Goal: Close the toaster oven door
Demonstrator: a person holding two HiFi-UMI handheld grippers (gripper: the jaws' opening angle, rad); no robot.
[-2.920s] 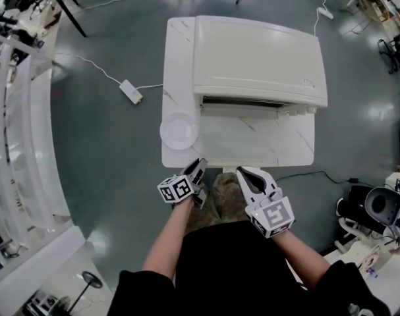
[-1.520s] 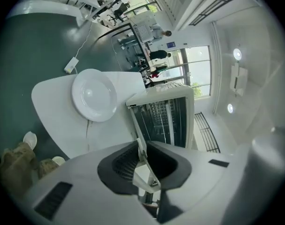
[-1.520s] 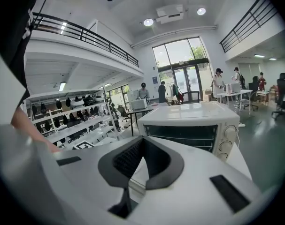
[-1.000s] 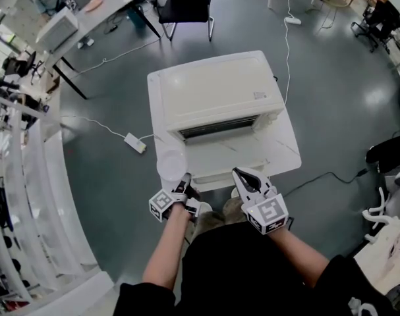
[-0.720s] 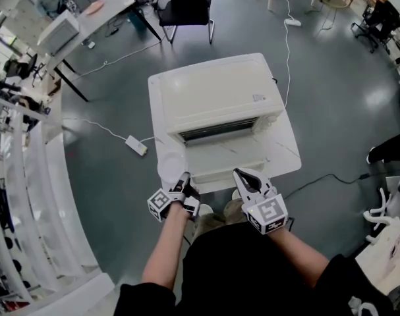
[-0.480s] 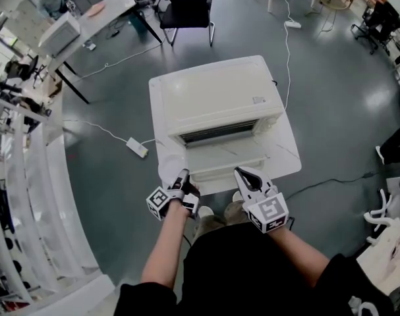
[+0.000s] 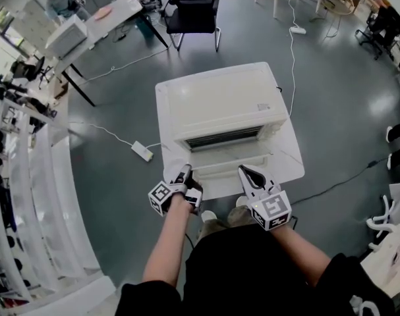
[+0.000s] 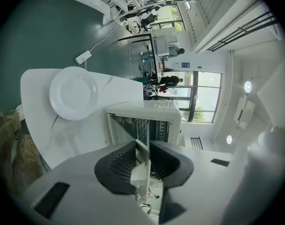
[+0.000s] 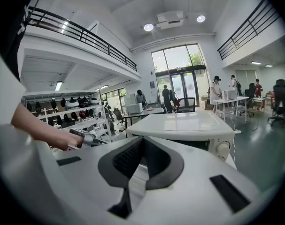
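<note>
A cream toaster oven stands on a white marble table. Its door lies open, about level, in front of the dark cavity. My left gripper is at the door's front left corner. In the left gripper view the door's thin edge runs between the jaws of my left gripper, which are opening, pads not pressing. My right gripper hovers at the door's front edge, right of middle. In the right gripper view its tips meet with nothing held, and the oven is just ahead.
A white plate sits on the table's front left corner, right beside my left gripper. On the floor to the left lies a power strip with its cable. A black chair stands behind the table, and shelving runs along the left.
Both grippers have come forward from below the table's front edge up to the open door. The left one now reaches the door's left corner beside the plate.
</note>
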